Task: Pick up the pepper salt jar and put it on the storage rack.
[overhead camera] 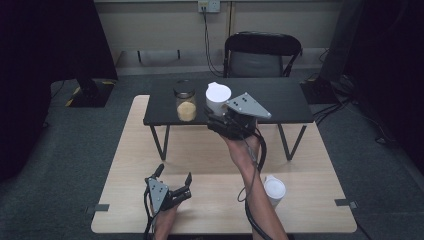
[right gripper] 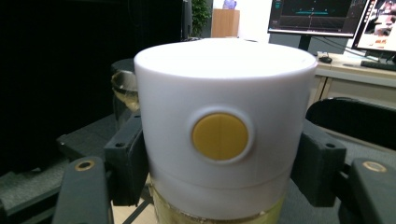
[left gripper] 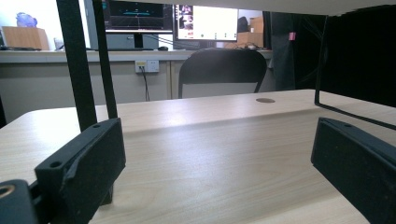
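Clamping the white-lidded jar [right gripper: 224, 135] by its lid in your right tool [overhead camera: 225, 117], you hold it just beside the glass jar [overhead camera: 185, 101] over the black shelf [overhead camera: 285, 100], while your left tool [overhead camera: 172, 185] rests open.

This looks like a lab or office room fitted out for recording. Ahead of the left gripper [left gripper: 210, 186], beyond the light wooden table [left gripper: 196, 154], a long desk along the wall carries computer monitors [left gripper: 205, 21] showing graphs and software windows. A black folding chair [overhead camera: 261, 54] stands past the low black shelf [overhead camera: 280, 100], under a wall socket [overhead camera: 209, 6] with cables hanging. The floor is grey carpet [overhead camera: 65, 145], and dark stands [overhead camera: 90, 90] flank the table on both sides.
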A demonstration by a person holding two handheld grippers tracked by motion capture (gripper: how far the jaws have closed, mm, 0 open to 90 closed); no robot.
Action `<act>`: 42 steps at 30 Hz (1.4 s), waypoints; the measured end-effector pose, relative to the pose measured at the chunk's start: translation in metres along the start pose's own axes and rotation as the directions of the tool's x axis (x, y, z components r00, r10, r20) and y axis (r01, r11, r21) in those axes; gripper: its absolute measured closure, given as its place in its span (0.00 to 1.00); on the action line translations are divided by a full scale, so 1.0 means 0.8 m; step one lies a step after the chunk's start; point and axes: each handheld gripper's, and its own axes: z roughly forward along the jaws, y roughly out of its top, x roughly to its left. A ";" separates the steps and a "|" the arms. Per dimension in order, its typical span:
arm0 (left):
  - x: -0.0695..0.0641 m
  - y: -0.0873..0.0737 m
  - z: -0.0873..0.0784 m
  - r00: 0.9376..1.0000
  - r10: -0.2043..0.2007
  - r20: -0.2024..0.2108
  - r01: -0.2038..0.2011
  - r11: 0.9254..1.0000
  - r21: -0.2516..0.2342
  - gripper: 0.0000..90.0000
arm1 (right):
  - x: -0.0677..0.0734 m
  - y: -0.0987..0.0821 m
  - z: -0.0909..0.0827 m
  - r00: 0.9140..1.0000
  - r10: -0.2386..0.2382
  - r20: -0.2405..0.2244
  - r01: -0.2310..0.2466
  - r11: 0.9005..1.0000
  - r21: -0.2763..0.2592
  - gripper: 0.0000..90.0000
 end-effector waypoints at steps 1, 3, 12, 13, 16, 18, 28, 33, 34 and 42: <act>0.000 0.000 0.000 1.000 -0.001 0.000 0.001 1.000 0.000 0.03 | -0.001 0.002 0.002 1.000 -0.002 0.002 0.002 1.000 0.000 0.34; 0.000 0.000 0.000 1.000 -0.001 0.000 0.001 1.000 0.000 0.03 | -0.005 0.005 0.007 1.000 0.006 0.005 -0.006 1.000 -0.005 0.34; 0.000 0.000 0.000 1.000 -0.001 0.000 0.001 1.000 -0.001 0.03 | -0.009 0.013 0.028 0.999 0.018 0.027 -0.017 1.000 -0.009 0.34; 0.000 0.000 0.000 1.000 0.001 0.000 -0.001 1.000 0.000 0.03 | -0.009 0.014 0.031 1.000 0.018 0.025 -0.017 1.000 -0.008 0.34; 0.000 0.000 0.000 1.000 0.001 0.000 -0.001 1.000 0.000 0.03 | -0.011 0.013 0.038 0.999 0.021 0.029 -0.021 1.000 -0.002 0.34; 0.000 0.000 0.000 1.000 0.001 0.000 -0.001 1.000 0.001 0.03 | -0.013 0.011 0.042 0.999 0.025 0.032 -0.025 1.000 0.001 0.34; 0.000 0.000 0.000 1.000 0.001 0.000 -0.001 1.000 0.001 0.03 | -0.026 0.004 0.060 0.999 0.034 0.022 -0.035 0.999 0.021 0.34; 0.000 0.000 0.000 1.000 0.001 0.000 -0.001 1.000 0.001 0.03 | -0.029 0.003 0.060 0.998 0.055 0.020 -0.055 0.998 0.019 0.34; 0.000 0.000 0.000 1.000 0.001 0.000 -0.001 1.000 0.001 0.03 | -0.029 0.003 0.060 0.998 0.057 0.020 -0.058 0.998 0.020 0.34; 0.000 0.000 0.000 1.000 0.001 -0.001 -0.001 1.000 0.001 0.03 | -0.031 0.002 0.060 0.998 0.054 0.013 -0.055 0.998 0.020 0.33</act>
